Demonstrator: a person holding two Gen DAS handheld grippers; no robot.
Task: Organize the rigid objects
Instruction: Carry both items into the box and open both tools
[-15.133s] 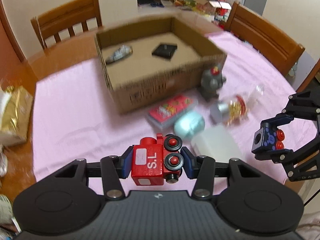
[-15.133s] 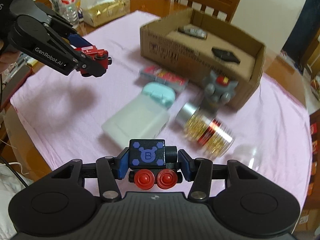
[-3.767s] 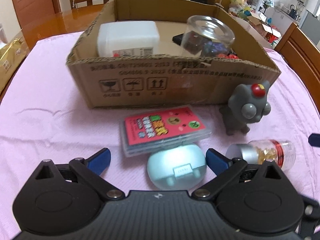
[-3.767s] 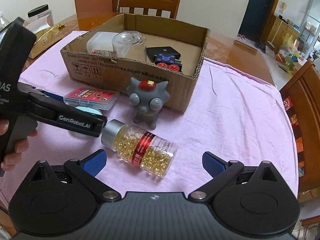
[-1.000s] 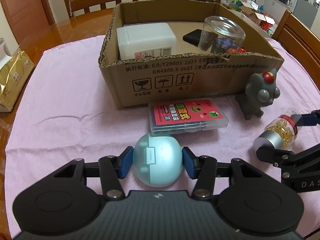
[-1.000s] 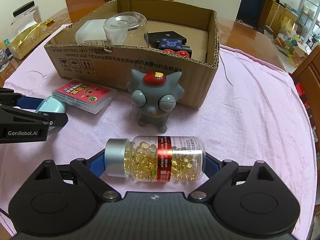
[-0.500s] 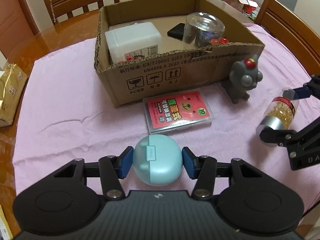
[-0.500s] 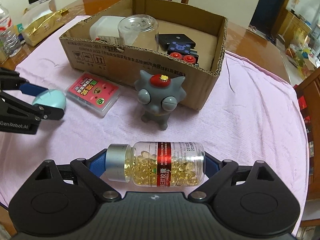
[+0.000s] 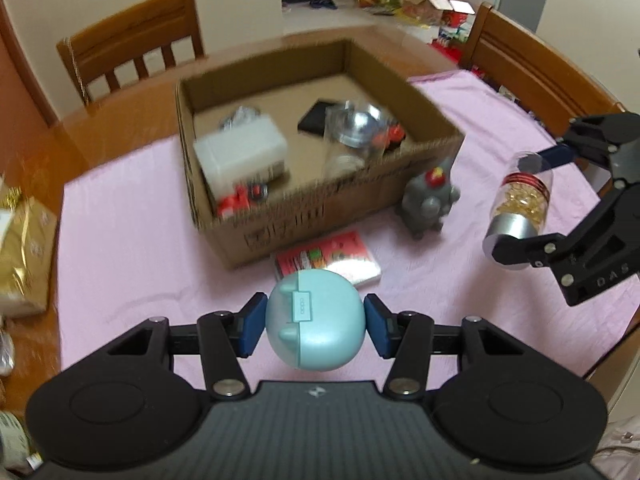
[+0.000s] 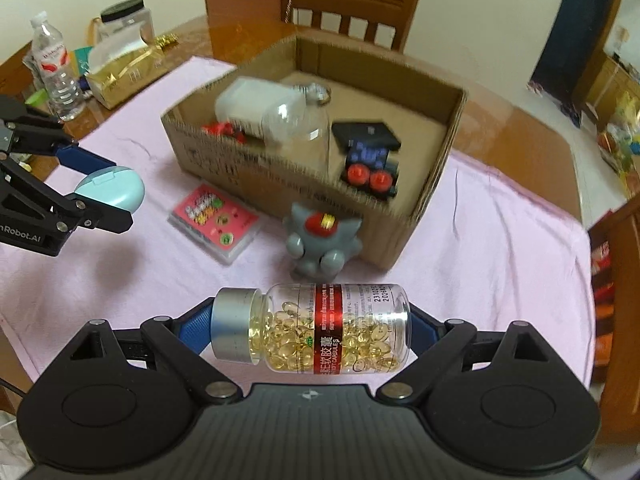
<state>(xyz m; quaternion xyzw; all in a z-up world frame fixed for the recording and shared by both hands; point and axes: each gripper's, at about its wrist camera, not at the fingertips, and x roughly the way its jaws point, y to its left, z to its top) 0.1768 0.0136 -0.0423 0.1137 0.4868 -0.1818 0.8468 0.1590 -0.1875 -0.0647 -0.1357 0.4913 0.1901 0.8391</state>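
Note:
My left gripper [image 9: 316, 326] is shut on a light blue earbud case [image 9: 316, 320] and holds it above the pink cloth, in front of the cardboard box [image 9: 320, 204]. My right gripper [image 10: 312, 330] is shut on a clear bottle of yellow capsules [image 10: 320, 328] held sideways in the air; it also shows in the left wrist view [image 9: 520, 204]. The box [image 10: 432, 184] holds a white container [image 9: 240, 152], a clear jar [image 10: 304, 124], a black flat item [image 10: 366, 132] and toy train cars [image 10: 370, 168]. A grey toy figure [image 10: 320, 246] and a pink card case [image 10: 214, 224] lie before the box.
Wooden chairs [image 9: 136, 60] stand around the table. A gold packet [image 10: 124, 72], a water bottle [image 10: 54, 76] and a plastic jar [image 10: 124, 20] sit at the far left of the table. The pink cloth [image 10: 500, 240] covers the table right of the box.
Both grippers have risen higher above the table with their objects. The view now looks down into the box from further up.

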